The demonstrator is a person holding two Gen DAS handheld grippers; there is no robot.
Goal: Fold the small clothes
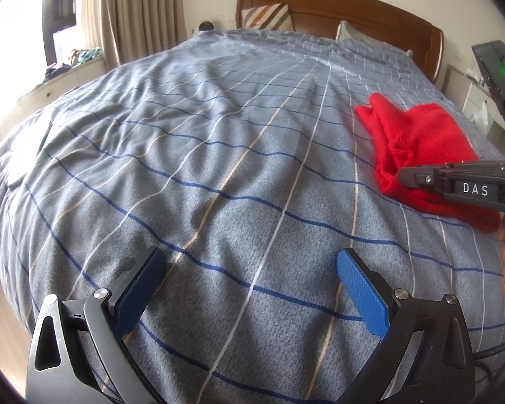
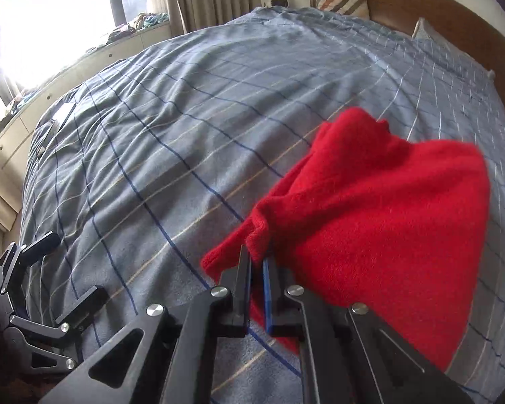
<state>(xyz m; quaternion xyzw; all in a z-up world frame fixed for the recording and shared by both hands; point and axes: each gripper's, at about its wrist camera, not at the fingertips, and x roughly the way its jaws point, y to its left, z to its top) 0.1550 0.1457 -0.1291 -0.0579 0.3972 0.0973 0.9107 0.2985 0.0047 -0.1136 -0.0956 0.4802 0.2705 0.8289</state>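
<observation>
Red garment [image 2: 370,208] in right claw [image 2: 257,262]

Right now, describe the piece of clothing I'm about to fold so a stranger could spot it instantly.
Find the big bed with the grey-blue checked cover and wooden headboard. On its right side lies a bunched fleecy red garment, its near edge pinched in the right gripper. It is the only bright red thing there.

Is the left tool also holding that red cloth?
No, the left gripper hangs with its jaws wide apart over the bare bedspread, while the red cloth lies off to its right.
</observation>
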